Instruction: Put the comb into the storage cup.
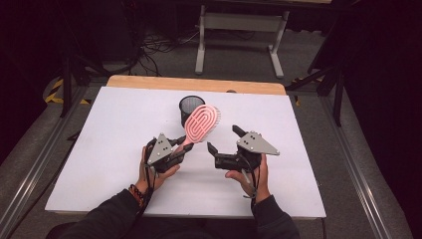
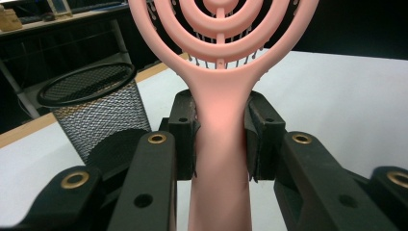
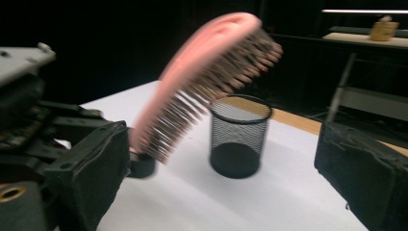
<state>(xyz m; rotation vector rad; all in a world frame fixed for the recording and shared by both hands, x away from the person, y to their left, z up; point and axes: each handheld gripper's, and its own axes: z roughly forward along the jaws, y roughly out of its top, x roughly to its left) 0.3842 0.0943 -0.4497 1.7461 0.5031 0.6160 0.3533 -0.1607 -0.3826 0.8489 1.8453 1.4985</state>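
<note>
White table (image 1: 99, 164); black mesh cup (image 1: 190, 107) upright on it

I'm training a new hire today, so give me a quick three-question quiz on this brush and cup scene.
1. True or false: the left tongs grip the brush by its handle.
2. Which best describes the right tongs? A open, holding nothing; B shut on the cup; C shut on the brush.
3. Fill in: the cup's wall is black ____.

Key: 1 true. 2 A. 3 mesh.
</note>
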